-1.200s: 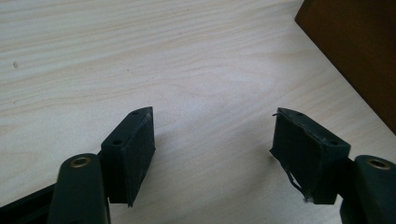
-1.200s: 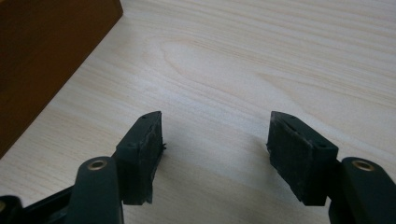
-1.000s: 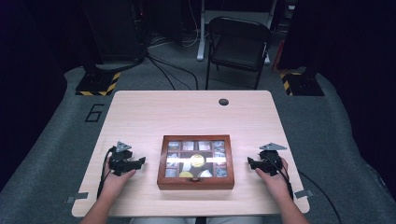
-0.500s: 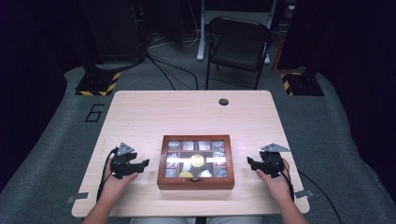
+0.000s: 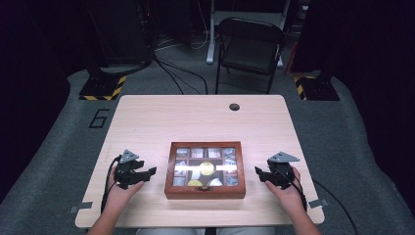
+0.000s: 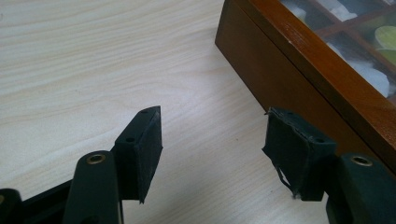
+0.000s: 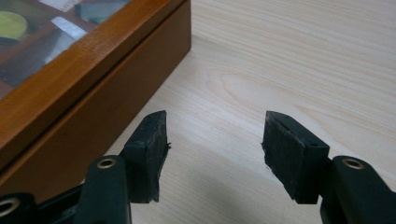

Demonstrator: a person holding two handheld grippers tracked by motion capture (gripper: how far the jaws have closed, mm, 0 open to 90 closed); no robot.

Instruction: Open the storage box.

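Note:
A brown wooden box (image 5: 205, 192) with a glass lid lies shut near the table's front edge, with small packets visible in its compartments. My left gripper (image 5: 151, 171) rests on the table just left of the box and is open, with nothing between its jaws. In the left gripper view (image 6: 215, 154) the box's side wall (image 6: 280, 79) stands close on the right. My right gripper (image 5: 258, 172) sits on the table to the right of the box, also open and holding nothing. The right gripper view (image 7: 215, 149) has the box's wall (image 7: 93, 112) on its left.
The light wooden table (image 5: 195, 122) has a dark round hole (image 5: 234, 106) near its far edge. A black folding chair (image 5: 249, 44) stands beyond the table. Cables trail from both grippers over the front edge.
My left gripper has edged a little toward the box's left side. The right gripper and the box have stayed put.

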